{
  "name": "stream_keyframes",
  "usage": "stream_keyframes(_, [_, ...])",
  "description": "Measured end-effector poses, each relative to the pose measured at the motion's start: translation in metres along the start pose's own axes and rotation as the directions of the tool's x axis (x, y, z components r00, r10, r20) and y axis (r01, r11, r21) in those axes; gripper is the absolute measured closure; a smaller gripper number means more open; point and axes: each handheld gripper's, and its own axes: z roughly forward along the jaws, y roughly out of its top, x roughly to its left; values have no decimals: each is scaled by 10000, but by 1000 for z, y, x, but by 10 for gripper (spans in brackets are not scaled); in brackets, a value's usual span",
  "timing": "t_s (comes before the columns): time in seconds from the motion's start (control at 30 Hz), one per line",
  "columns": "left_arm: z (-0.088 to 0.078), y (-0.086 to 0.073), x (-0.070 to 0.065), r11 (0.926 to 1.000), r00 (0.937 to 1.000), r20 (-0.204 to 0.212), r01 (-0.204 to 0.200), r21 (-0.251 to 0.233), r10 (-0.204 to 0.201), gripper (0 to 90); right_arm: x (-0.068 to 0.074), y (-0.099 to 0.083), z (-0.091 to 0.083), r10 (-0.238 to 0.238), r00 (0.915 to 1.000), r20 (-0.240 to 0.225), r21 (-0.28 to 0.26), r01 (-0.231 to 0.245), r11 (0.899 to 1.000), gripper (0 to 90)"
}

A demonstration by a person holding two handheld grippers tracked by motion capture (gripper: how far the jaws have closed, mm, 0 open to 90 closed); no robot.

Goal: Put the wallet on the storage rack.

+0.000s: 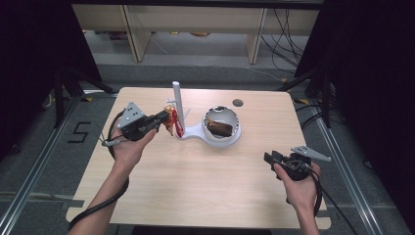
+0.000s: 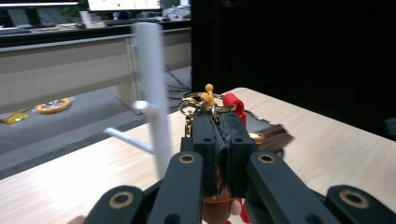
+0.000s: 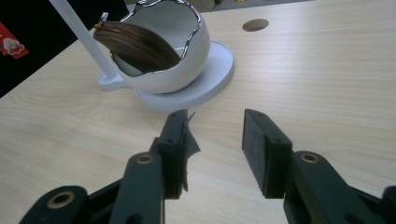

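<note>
The left claw (image 1: 161, 117) is clenched on a keychain (image 1: 172, 121) of gold rings and red charms, held in the air at about nine o'clock of the white post (image 1: 177, 100) and just beside it. The post rises from a white stand (image 1: 195, 133) near the middle of the bench (image 1: 195, 186). At three o'clock of the post, the stand's egg-shaped bowl (image 1: 236, 128) holds a brown zip pouch (image 1: 219, 128). The right claw (image 1: 272, 157), released with nothing between its jaws, hovers at the bowl's four o'clock, well apart.

One keychain (image 1: 171, 121), one white stand (image 1: 179, 108), one bowl (image 1: 222, 128), one brown pouch (image 1: 219, 128), two grippers
</note>
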Motion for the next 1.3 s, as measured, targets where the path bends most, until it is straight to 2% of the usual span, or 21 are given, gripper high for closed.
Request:
stream_keyframes(0.2, [3, 1, 15, 9999, 9998, -183, 122, 20, -121, 861, -2, -2, 2, 29, 9999, -98, 124, -28, 9999, 619])
stream_keyframes(0.27, [5, 2, 17, 9999, 9997, -199, 146, 28, -145, 861, -3, -2, 2, -90, 10000, -6, 95, 90, 9999, 619])
stream_keyframes(0.5, [16, 5, 21, 9996, 9994, -262, 237, 170, -232, 860, -1, -2, 3, -61, 10000, -50, 129, 62, 9999, 618])
stream_keyframes(0.53, [17, 3, 22, 9993, 9991, -305, 307, 216, -300, 860, 0, -2, 2, -100, 9999, 57, 143, 99, 9998, 619])
stream_keyframes(0.6, [19, -3, 26, 9983, 9982, -316, 523, 273, -514, 860, 0, -3, 4, -122, 9999, -57, 35, 122, 9999, 619])
stream_keyframes(0.73, [21, -13, 28, 9954, 9959, -281, 867, 396, -856, 859, 0, -3, 2, -27, 9999, -158, 151, 29, 9999, 619])
stream_keyframes(0.77, [23, -15, 28, 9950, 9957, -280, 898, 440, -886, 859, 0, -3, 1, -65, 10000, -51, 199, 66, 9998, 619])
stream_keyframes(0.83, [25, -18, 28, 9939, 9953, -259, 949, 555, -936, 858, 1, -3, 2, 95, 9996, -268, 136, -92, 9999, 619])
stream_keyframes(1.0, [33, -22, 28, 9914, 9941, -171, 1081, 740, -1071, 845, 0, -3, 2, 92, 9997, -236, 138, -88, 9999, 618])
stream_keyframes(1.07, [37, -23, 28, 9886, 9939, -161, 1102, 1027, -1091, 771, -1, -3, 2, 31, 9998, -219, 180, -27, 9998, 619])
stream_keyframes(1.1, [38, -24, 27, 9882, 9942, -223, 1074, 1094, -1056, 696, -1, -4, 3, 42, 9997, -245, 157, -38, 9999, 619])
stream_keyframes(1.13, [39, -26, 27, 9874, 9947, -311, 1013, 1213, -982, 630, 3, -4, 2, 441, 9988, -190, 304, -435, 9986, 618])
stream_keyframes(1.17, [39, -27, 26, 9875, 9955, -332, 925, 1279, -890, 573, 0, -4, 2, -18, 10000, -82, 198, 19, 9998, 619])
stream_keyframes(1.23, [36, -31, 24, 9865, 9969, -351, 752, 1457, -708, 504, 0, -5, 3, 101, 9999, -135, 157, -99, 9998, 618])
stream_keyframes(1.3, [30, -39, 24, 9826, 9957, -472, 864, 1644, -797, 392, -1, -5, 3, 116, 9998, -147, 156, -113, 9998, 618])
